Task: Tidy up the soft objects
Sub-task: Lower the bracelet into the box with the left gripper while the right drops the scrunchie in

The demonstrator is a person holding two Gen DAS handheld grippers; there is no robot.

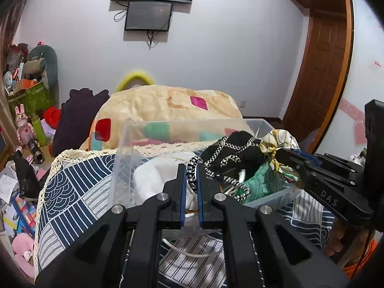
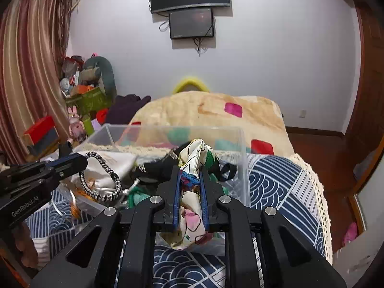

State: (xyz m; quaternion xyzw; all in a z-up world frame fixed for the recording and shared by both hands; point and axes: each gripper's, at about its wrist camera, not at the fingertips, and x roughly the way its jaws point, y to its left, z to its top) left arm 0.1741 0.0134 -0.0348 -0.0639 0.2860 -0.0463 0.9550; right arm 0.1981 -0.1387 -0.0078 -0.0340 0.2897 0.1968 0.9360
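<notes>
A clear plastic bin (image 1: 124,148) (image 2: 242,158) stands on the patterned bed cover and holds soft items: a white cloth (image 1: 153,177), a black chain-print cloth (image 1: 230,153) and a green cloth (image 1: 264,182). My left gripper (image 1: 192,170) is shut on a black-and-white braided cord (image 1: 193,175), which also shows in the right wrist view (image 2: 100,184). My right gripper (image 2: 189,175) is shut on a floral silk scarf (image 2: 192,158), bunched above the bin's right side (image 1: 278,141).
A blue-and-white cover with a lace edge (image 1: 72,192) (image 2: 276,180) lies under the bin. A cream blanket with coloured patches (image 1: 168,105) is heaped behind. Toys and boxes (image 1: 28,91) clutter the left. A wooden door (image 1: 324,60) is at the right.
</notes>
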